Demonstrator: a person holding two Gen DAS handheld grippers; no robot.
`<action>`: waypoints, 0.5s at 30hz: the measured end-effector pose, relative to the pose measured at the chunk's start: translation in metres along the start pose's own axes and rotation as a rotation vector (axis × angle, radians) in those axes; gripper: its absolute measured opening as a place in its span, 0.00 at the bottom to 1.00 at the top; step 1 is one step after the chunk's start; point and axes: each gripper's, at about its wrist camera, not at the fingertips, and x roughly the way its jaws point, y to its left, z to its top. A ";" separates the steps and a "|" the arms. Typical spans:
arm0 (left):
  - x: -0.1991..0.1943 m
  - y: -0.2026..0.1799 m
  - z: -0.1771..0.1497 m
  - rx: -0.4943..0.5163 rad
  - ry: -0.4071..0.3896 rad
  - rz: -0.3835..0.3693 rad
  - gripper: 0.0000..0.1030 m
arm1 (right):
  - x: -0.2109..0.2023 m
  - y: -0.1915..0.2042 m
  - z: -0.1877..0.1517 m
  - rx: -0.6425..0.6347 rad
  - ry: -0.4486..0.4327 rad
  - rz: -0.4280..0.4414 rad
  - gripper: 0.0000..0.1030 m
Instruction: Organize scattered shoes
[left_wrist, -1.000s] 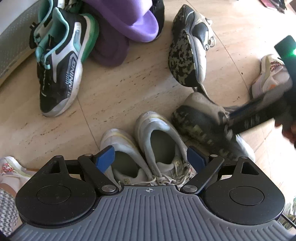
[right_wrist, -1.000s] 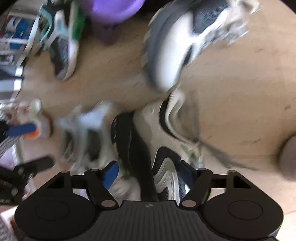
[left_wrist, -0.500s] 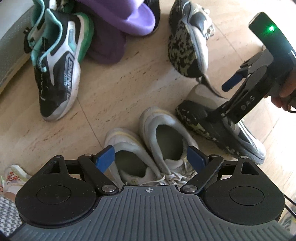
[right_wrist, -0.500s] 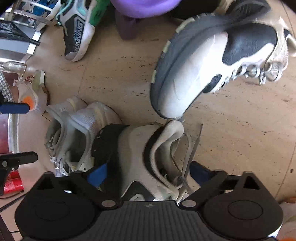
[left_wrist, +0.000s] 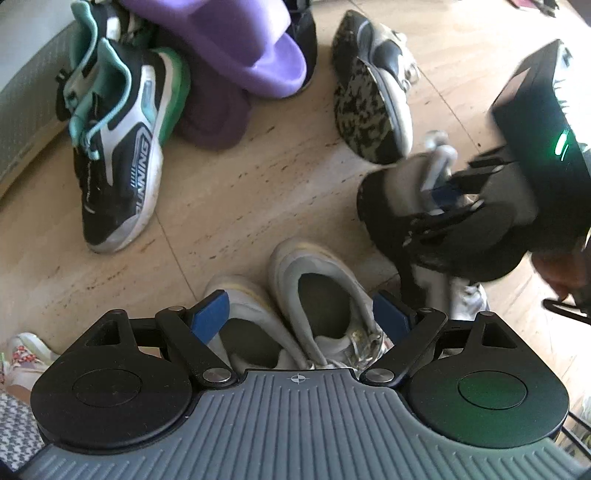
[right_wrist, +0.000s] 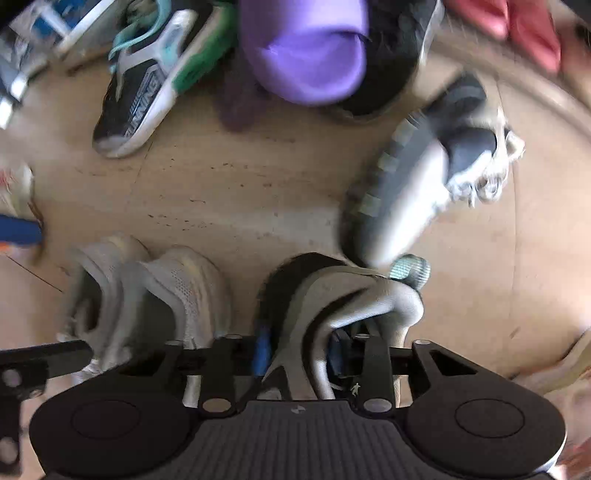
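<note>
My left gripper (left_wrist: 301, 314) hangs open, pointing down over a pair of pale grey sneakers (left_wrist: 321, 295) standing side by side on the floor, touching neither. To their right my right gripper (left_wrist: 439, 195) is closing its jaws on the side wall of a grey and black sneaker (left_wrist: 388, 210). In the right wrist view its blue pads press that sneaker (right_wrist: 332, 291) from both sides at the collar, with the right gripper (right_wrist: 297, 350) straight above it. The sneaker's mate (left_wrist: 369, 110) lies on its side just beyond, mottled sole showing.
A black, white and teal running shoe (left_wrist: 122, 166) and purple slippers (left_wrist: 251, 55) are heaped at the back left. A small patterned white shoe (left_wrist: 26, 354) sits at the left edge. Red items (right_wrist: 517, 29) lie far right. Bare stone floor (left_wrist: 240, 199) spans the middle.
The right gripper's wide jaws have closed on the grey and black sneaker and shifted it right, away from the pale pair. The left gripper has stayed put, open.
</note>
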 end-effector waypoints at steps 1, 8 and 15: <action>-0.002 0.000 -0.001 0.004 -0.003 0.001 0.87 | -0.002 0.002 0.000 -0.029 0.010 0.032 0.48; -0.008 0.012 -0.007 -0.063 -0.015 0.019 0.87 | -0.055 -0.041 0.009 0.250 -0.054 0.037 0.59; -0.004 0.013 -0.004 -0.078 -0.018 0.041 0.87 | -0.025 -0.084 -0.027 0.369 0.043 -0.242 0.47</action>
